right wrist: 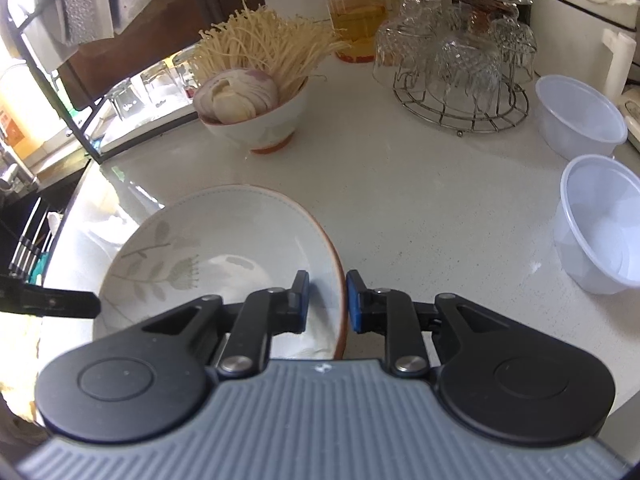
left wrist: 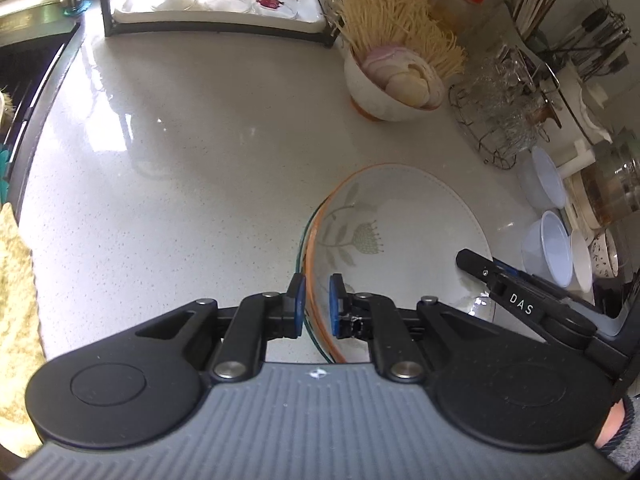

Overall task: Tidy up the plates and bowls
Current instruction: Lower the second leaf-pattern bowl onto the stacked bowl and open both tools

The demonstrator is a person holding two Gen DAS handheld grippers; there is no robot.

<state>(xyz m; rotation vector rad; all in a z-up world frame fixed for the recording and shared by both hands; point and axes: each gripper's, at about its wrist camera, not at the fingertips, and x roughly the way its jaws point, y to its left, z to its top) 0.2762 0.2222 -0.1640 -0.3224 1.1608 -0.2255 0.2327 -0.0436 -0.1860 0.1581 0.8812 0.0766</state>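
Both grippers are showing black linkage arms with silver pivot screws, blue pads on the fingertips (left wrist: 299,300), and a ribbed grey body. The right gripper (right wrist: 327,298) is wearing white "DAS" lettering. A dark-edged grey knitted cuff (left wrist: 628,424) is peeking in.

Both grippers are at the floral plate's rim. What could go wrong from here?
1. The right gripper straddles the rim of the floral plate without pinching it, so the shut left gripper may carry it alone and it could tip.
2. A glass edge shares the left grip; it could slip free.
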